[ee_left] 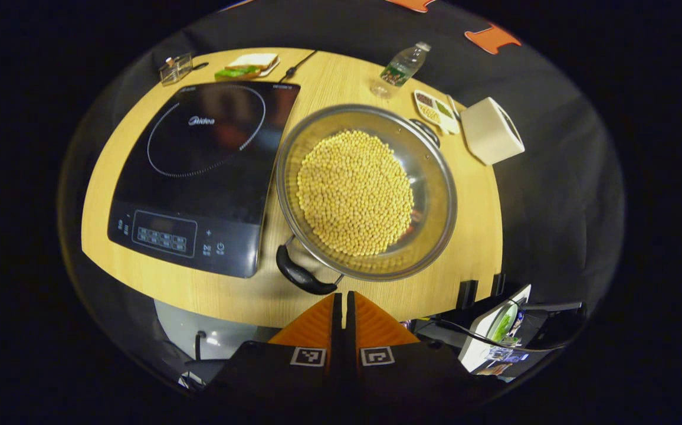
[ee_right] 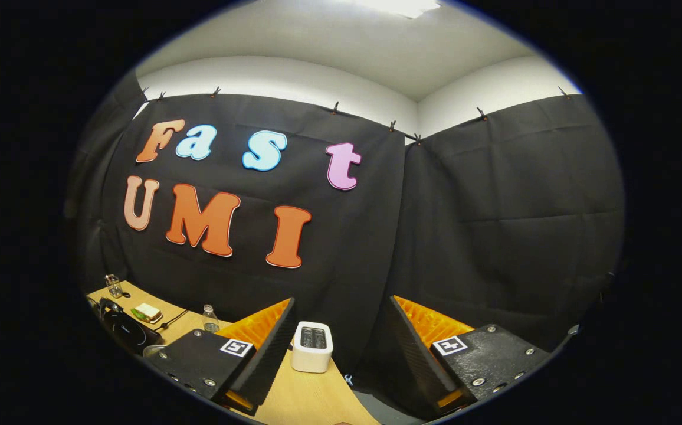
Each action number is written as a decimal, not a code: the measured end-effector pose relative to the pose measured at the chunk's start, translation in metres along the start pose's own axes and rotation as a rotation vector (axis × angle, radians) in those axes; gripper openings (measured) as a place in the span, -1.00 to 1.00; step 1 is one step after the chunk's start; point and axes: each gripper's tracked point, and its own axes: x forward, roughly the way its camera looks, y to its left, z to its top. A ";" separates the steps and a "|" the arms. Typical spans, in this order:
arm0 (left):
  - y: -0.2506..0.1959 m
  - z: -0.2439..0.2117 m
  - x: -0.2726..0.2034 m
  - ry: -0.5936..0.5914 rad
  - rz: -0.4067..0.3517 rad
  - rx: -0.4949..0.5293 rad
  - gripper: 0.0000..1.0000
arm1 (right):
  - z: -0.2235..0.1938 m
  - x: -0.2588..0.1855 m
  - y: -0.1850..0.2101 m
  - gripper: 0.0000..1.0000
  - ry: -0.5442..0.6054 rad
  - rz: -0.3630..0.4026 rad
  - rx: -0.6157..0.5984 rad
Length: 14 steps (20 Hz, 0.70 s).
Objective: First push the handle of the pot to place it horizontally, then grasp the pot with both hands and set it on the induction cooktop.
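Steel is the landmark: one round stainless-steel pot (ee_left: pixel 366 192) with a heap of pale yellow beans (ee_left: pixel 355 192) sits on the light wooden table (ee_left: pixel 311 88), and places below are given from it. Going left to right in the left gripper view, one small clear plastic box (ee_left: pixel 176 68) lies far beyond the pot to its left, and one black glass induction cooktop (ee_left: pixel 199 171) rests just beside the pot's left rim, its ring bare, so the pot stands on the wood, not on the cooktop. One flat white-and-green packet (ee_left: pixel 249 65) lies behind the cooktop. Two black handles show on the pot: a curved one (ee_left: pixel 301 274) at its near-left edge, pointing toward the camera side, and a second (ee_left: pixel 425 131) at its far-right rim. One clear plastic bottle (ee_left: pixel 403 66) lies beyond the pot, one small divided white dish (ee_left: pixel 436 110) is just right of that far handle, and one white box-shaped toaster (ee_left: pixel 491 131) stands farther right. The left gripper (ee_left: pixel 341 298) hangs above the table's near edge, close to the near handle without touching it, fingers pressed together with nothing between them. The right gripper view looks across at the booth wall and gives a side-on toaster (ee_right: pixel 312 346) with its top slot, which the overhead view lacks; the right gripper (ee_right: pixel 341 330) is spread wide and empty, the toaster seen between its fingers but well beyond them.
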 end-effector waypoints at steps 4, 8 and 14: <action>0.001 -0.017 0.024 0.109 0.006 0.004 -0.85 | -0.005 0.001 0.000 0.90 0.014 -0.002 -0.010; 0.006 -0.027 0.041 0.171 0.025 -0.034 -0.85 | -0.007 0.001 0.001 0.90 0.021 -0.006 -0.009; 0.019 -0.016 0.056 0.176 0.080 -0.102 -0.84 | -0.024 0.002 0.002 0.90 0.066 -0.011 -0.013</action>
